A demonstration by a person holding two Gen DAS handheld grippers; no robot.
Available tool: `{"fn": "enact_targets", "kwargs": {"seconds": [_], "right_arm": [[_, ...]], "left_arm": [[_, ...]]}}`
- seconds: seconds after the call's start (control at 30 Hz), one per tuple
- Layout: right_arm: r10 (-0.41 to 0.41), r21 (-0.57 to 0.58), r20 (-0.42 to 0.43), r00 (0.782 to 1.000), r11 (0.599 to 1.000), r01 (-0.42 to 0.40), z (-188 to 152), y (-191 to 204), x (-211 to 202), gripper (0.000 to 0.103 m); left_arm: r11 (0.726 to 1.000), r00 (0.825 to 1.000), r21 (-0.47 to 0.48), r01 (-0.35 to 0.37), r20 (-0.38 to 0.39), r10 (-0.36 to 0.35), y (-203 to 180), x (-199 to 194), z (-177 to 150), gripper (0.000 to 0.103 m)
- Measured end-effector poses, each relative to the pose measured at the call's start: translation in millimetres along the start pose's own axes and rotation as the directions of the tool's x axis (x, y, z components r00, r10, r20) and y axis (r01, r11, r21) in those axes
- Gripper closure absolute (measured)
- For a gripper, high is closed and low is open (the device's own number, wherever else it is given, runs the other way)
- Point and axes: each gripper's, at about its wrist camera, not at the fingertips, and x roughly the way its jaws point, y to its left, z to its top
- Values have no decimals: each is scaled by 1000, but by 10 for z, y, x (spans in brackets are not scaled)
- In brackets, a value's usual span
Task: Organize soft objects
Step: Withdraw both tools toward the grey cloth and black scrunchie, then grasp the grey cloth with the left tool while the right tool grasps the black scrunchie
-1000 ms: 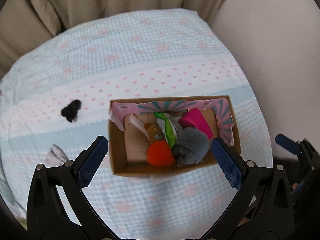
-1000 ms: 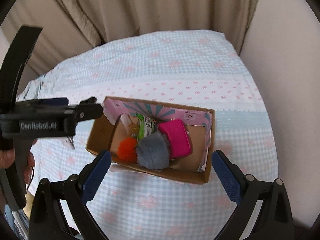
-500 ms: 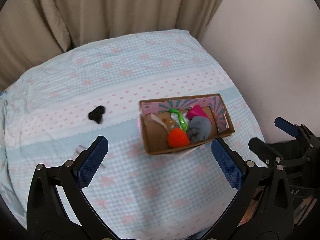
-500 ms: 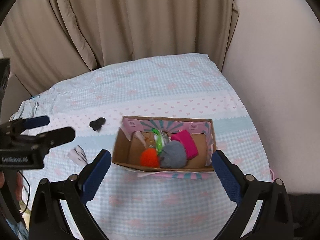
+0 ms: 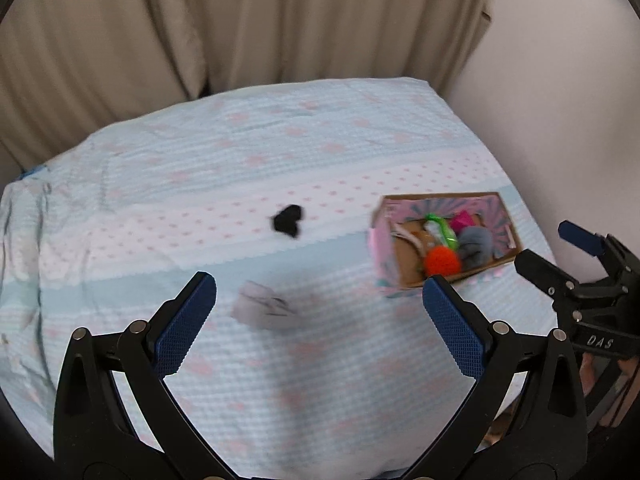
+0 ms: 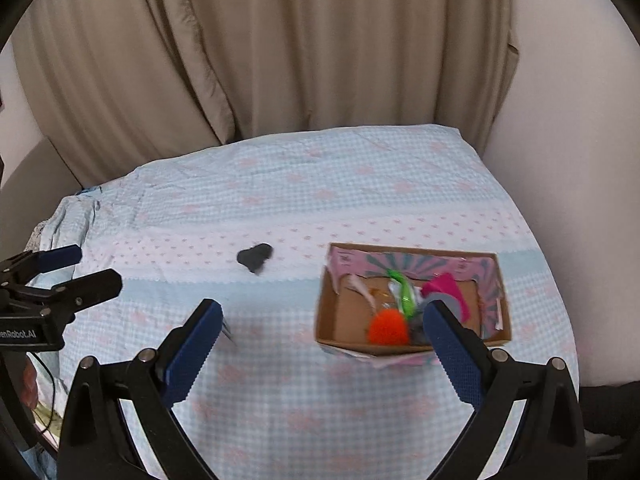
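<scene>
A cardboard box (image 5: 400,276) (image 6: 332,320) with a pink lining sits on the bed at the right. It holds an orange pom-pom (image 5: 440,262) (image 6: 386,326), a grey fluffy piece (image 5: 476,242), a pink pouch (image 6: 444,286) and a green-white packet (image 6: 404,294). A small black soft object (image 5: 288,220) (image 6: 256,258) lies left of the box. A pale grey-white piece (image 5: 260,308) lies nearer, between my left gripper's fingers in view. My left gripper (image 5: 316,312) is open and empty above the bed. My right gripper (image 6: 322,340) is open and empty, near the box's front.
The bed has a light blue checked cover (image 5: 200,160) with pink hearts. Beige curtains (image 6: 280,60) hang behind it and a pale wall (image 6: 580,160) stands at the right. The right gripper shows at the left wrist view's right edge (image 5: 568,264).
Both grippers have pulled back and up from the box, which now looks smaller. The left gripper has swung left, bringing the black object and the pale piece toward the middle of its view.
</scene>
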Motion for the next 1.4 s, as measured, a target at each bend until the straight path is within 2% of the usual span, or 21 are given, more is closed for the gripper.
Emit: {"fn": "enact_targets", "kwargs": {"seconds": [0.17,0.37,0.57,0.8,1.03,1.13,1.23,1.4], "right_arm": [[21,-28,-7,1000,999,-21,75,354,335,3],[54,-63,-20,998,996,-55,139,644,916,3],[101,-98,-39,994,990,-104,135,859,1650,3],[116,-184,-71,991,975,-128,-45,1126,2529,3],[127,-225,-107,986,963,-148,-201,1120,3255,3],[131,-232,-114,985,960,-155,-235,1094,3519,3],[135,-246,-115,984,956,-160,-235,1104,3719,4],[148,-278,-115,982,944,-175,-168,1173,3978,18]], "left_arm": [[1000,1000,22,5,8,-5,456,178,-121,0],[997,999,73,34,-38,-31,914,788,-445,0],[994,994,57,91,-68,-87,1135,1438,-857,0],[989,988,62,131,-85,-126,1099,2140,-1241,1],[991,991,86,107,-94,-99,985,2717,-1450,5],[989,993,122,81,-99,-69,916,2914,-1473,10],[988,995,142,63,-86,-51,863,3048,-1468,10],[992,998,122,37,-51,-31,801,3141,-1454,10]]}}
